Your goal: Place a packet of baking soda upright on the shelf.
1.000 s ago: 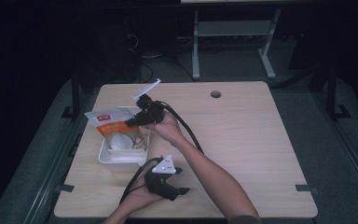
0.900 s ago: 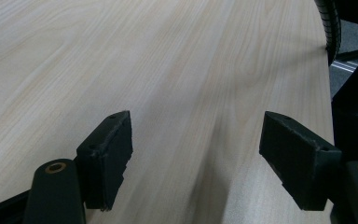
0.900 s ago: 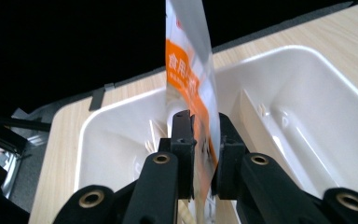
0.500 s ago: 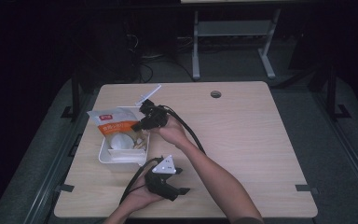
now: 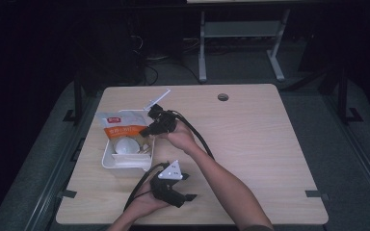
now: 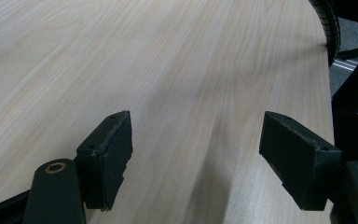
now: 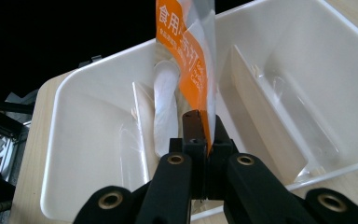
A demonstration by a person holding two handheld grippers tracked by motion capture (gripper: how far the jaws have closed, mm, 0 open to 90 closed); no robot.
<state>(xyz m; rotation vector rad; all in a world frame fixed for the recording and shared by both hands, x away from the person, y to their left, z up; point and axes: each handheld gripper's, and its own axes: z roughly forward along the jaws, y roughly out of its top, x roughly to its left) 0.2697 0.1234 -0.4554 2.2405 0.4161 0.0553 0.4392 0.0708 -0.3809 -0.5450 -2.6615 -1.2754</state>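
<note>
Nearest the person, the left gripper [image 5: 189, 196] rests low on the wooden table [image 5: 250, 144], jaws spread wide with nothing between them, as the left gripper view confirms: bare wood past both pads.

Further out, the right gripper [image 5: 144, 131] reaches over the white plastic bin [image 5: 110, 161]. Its jaws have just been closing and now pinch the edge of the orange-and-clear packet [image 7: 186, 70], seen in the right gripper view [image 7: 200, 135] with the film squeezed between the pads. The packet sits partly in the bin, draped over its far rim toward the table's back-left.

Here's the worry: that bite is only on a thin lip of slippery film. A quick lift could let it slide free, I'd judge. The packet's bottom also runs down among the bin's upright dividers [image 7: 261, 116] and a white rounded item [image 7: 165, 102], so it might snag and drag the light bin along, since the left gripper isn't bracing it.
</note>
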